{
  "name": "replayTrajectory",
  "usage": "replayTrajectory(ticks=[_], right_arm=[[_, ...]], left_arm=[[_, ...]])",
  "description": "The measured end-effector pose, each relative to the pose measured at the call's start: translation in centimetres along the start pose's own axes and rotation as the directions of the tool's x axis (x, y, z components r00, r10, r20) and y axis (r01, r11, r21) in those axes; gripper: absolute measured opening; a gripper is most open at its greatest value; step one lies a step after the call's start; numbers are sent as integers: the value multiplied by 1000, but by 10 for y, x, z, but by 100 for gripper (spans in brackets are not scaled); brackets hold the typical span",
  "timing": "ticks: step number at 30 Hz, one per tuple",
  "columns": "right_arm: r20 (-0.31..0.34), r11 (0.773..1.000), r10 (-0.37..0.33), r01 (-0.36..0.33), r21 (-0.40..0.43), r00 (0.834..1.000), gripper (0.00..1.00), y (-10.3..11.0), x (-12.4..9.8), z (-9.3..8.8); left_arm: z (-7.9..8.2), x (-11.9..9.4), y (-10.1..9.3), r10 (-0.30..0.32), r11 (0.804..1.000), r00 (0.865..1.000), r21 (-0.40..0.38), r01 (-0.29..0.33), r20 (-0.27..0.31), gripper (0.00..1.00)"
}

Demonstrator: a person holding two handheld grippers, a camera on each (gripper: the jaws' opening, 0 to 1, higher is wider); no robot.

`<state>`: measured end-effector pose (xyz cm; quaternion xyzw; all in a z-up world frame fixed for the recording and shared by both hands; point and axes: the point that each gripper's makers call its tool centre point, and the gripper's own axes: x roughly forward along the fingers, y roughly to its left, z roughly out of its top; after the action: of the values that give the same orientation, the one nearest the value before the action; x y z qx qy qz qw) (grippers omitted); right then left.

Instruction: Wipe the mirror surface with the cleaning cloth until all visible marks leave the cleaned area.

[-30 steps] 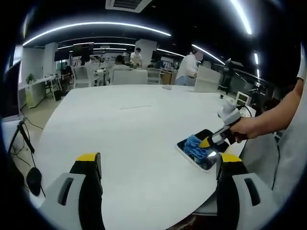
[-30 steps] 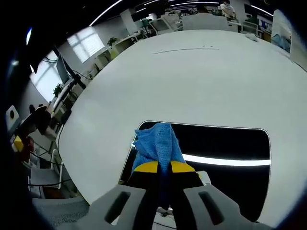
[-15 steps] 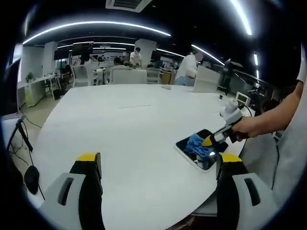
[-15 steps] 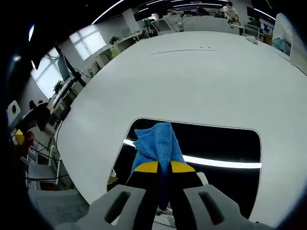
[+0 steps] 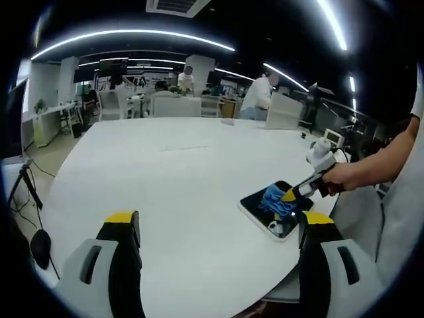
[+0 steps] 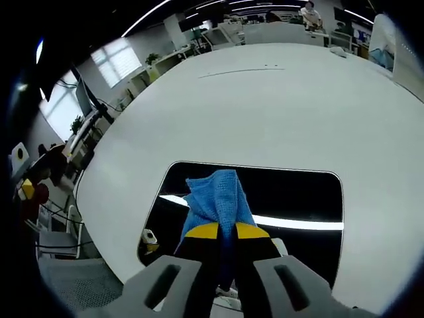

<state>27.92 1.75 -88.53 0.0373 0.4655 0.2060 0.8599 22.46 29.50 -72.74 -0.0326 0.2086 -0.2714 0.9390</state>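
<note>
I see the mirror (image 6: 291,199) lying flat near the near edge of the white desk (image 6: 265,106), a dark rounded rectangle with a pale rim, reflecting a bright strip of ceiling light. The blue cleaning cloth (image 6: 217,197) rests on its left part, pinched tight between the yellow-tipped jaws of my right hand-held gripper (image 6: 225,230).

The left gripper view adds what the right one hides: the mirror (image 5: 275,211) sits at the desk's right edge, the cleaning cloth (image 5: 275,199) bunched on top, the right hand-held gripper (image 5: 291,195) angled down onto it from a hand (image 5: 341,177) and bare forearm. My left hand-held gripper (image 5: 218,228) hangs over bare desk (image 5: 172,172), jaws spread wide and grasping nothing, well apart from the mirror.

The room is an open office: curved ceiling light strips (image 5: 132,36), chairs (image 5: 179,106), people standing (image 5: 255,96) at the far side. The right gripper view shows windows (image 6: 116,63) at the left. I can read no writing anywhere.
</note>
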Motion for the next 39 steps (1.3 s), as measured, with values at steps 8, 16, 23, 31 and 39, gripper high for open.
replayTrajectory(ticks=[8, 16, 23, 31, 39], right_arm=[[-4, 1000, -13, 13, -16, 1000, 2, -7, -9, -2], [-13, 1000, -21, 21, -18, 1000, 2, -17, -17, -3], [-13, 999, -29, 28, -21, 1000, 2, -28, -21, -4], [-11, 999, -45, 45, -16, 999, 2, -44, -27, -5], [-11, 997, -71, 70, -19, 997, 2, -57, -31, -7]], left_arm=[[-1, -1, 4, 5, 1000, 1000, -7, -5, 7, 99], [-3, 0, 3, 0, 1000, 1000, -12, 0, 8, 99], [-3, 1, 4, -2, 1000, 1000, -10, 2, 3, 99], [-3, 4, 4, -11, 1000, 1000, -4, 11, -1, 99], [-2, 7, 3, -21, 1000, 1000, 0, 21, -4, 99]])
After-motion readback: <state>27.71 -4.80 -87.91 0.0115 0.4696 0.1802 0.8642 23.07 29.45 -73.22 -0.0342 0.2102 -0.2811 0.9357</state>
